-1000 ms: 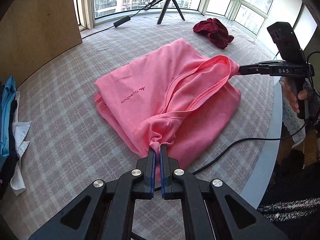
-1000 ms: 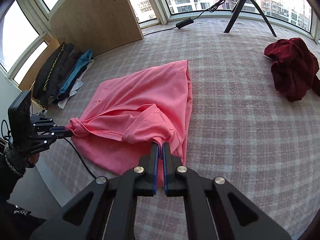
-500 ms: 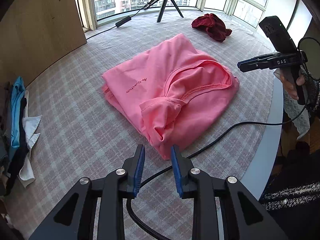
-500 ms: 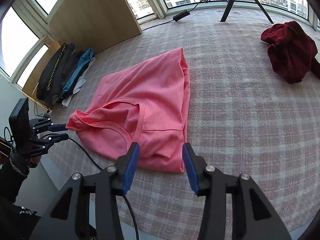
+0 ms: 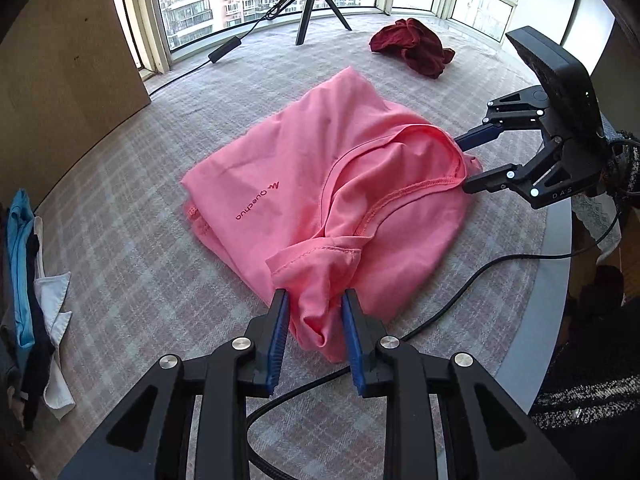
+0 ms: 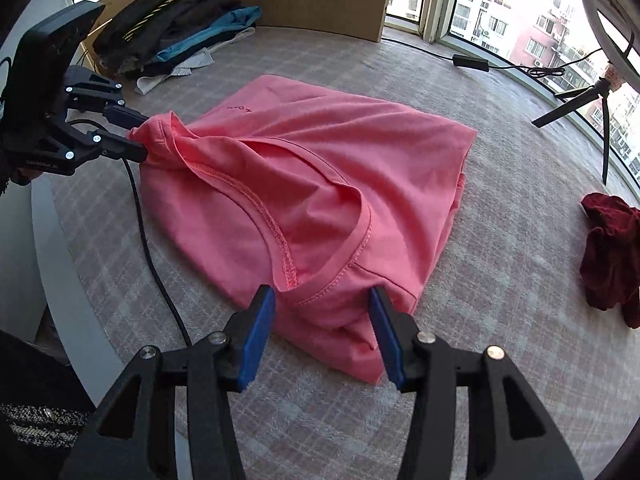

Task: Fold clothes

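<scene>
On the checked table [image 5: 120, 184], both grippers, left [image 5: 314, 316] and right [image 6: 322, 312], straddle bunched corners of the part-folded pink shirt [image 5: 320, 184], jaws apart; closing on both corners looks next.

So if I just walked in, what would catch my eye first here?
The pink shirt, half folded in the middle of the checked cloth. Next, the two black grippers with blue pads: the left gripper and the right gripper are both open, each with a bunched corner of the shirt between its fingers. Further off, a crumpled dark red garment lies near the windows, and a clothes pile sits by the wooden board.
</scene>
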{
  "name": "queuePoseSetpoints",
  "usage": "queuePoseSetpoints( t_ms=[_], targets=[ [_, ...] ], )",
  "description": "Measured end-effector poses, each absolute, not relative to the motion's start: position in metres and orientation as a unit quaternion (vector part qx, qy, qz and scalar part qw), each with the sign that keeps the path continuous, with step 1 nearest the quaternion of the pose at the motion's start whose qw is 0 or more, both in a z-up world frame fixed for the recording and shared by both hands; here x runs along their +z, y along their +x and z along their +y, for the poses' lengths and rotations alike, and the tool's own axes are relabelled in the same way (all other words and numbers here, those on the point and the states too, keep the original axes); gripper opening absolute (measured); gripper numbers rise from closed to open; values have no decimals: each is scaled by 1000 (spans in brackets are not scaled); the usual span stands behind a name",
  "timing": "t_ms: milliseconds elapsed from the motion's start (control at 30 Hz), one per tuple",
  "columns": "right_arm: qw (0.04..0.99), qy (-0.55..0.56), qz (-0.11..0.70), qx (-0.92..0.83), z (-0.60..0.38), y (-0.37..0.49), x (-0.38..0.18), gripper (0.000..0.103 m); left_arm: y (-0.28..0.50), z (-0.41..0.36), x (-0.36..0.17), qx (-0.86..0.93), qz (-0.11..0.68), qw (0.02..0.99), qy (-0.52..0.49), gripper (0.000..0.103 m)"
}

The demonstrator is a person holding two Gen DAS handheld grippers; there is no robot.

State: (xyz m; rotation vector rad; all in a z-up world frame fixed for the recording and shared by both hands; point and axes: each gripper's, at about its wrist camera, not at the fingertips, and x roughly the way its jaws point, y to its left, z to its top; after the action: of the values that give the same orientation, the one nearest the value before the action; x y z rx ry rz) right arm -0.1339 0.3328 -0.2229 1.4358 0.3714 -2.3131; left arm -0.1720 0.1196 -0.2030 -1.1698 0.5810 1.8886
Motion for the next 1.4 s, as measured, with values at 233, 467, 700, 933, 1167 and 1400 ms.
queuePoseSetpoints(
  t_ms=[233, 467, 700, 933, 1167, 1400],
  targets=[
    [206, 529, 122, -814, 345, -149, -211, 9, -167, 125, -175, 766, 300, 410, -395, 3],
    [224, 551, 134, -793, 351, -144, -207, 9, -109, 129, -203, 688, 390, 474, -387, 22],
    [232, 564, 100, -786, 362, -144, -196, 18, -154, 96, -178, 721, 302, 436, -446, 29],
    [220, 525, 25, -822, 368, -179, -172, 30, -221, 120, -184, 750, 154, 445, -464, 29],
    [235, 566, 22, -790, 357, -190, -201, 30, -243, 98, -223, 722, 130, 403, -547, 28],
    [171, 552, -91, -811, 416, -249, -186, 51, -328, 102, -218, 738, 23, 370, -564, 35]
  ],
)
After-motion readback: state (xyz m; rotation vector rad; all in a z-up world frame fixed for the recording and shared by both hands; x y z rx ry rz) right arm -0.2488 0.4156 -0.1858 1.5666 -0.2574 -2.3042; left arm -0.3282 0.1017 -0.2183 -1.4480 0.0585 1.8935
